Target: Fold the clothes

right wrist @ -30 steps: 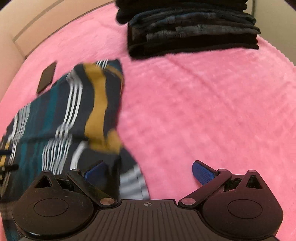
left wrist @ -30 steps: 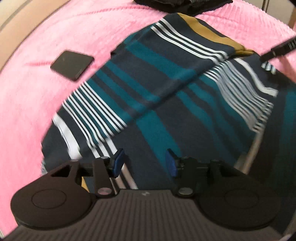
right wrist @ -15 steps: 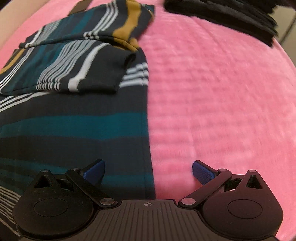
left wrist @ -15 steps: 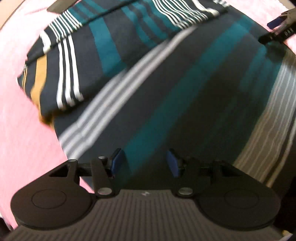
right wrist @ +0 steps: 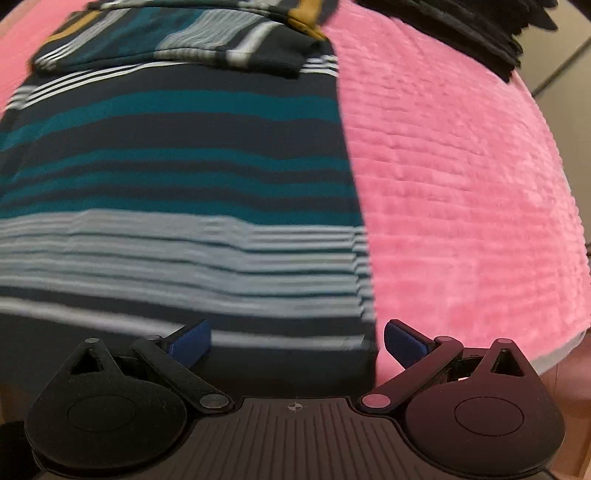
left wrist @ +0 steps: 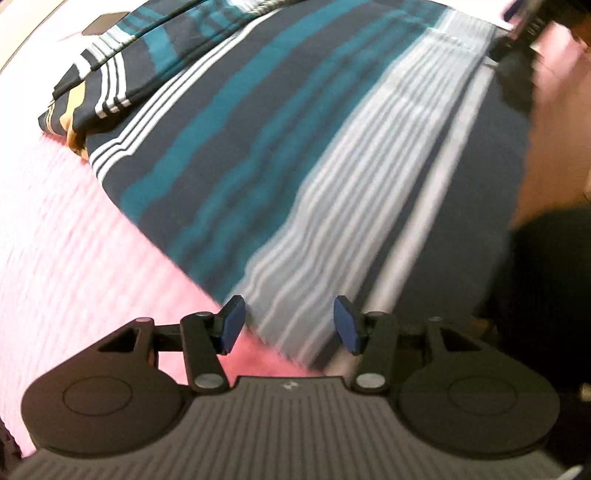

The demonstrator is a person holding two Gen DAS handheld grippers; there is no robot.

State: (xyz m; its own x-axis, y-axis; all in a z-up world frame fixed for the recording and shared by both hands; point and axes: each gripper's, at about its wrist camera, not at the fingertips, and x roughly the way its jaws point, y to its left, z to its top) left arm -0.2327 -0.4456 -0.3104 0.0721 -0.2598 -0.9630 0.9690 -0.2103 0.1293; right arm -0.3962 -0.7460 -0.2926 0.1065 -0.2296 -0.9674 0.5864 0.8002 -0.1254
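At the bottom of each wrist view a hand-held gripper sits with its blue pads apart and nothing between them: the left hand-held gripper [left wrist: 289,325] at the near left corner of the striped shirt [left wrist: 295,155], the right hand-held gripper [right wrist: 297,341] over its near right hem. The shirt lies flat on the pink blanket [right wrist: 461,192], sleeves folded in at the top of the frame. To fold cleanly, I judge both should pinch the hem corners at matching spots and lift evenly. Beyond, at upper right, lies a stack of dark folded clothes [right wrist: 480,33]. Half a second ago both cameras sat farther up the shirt; they have since drawn back to the hem.
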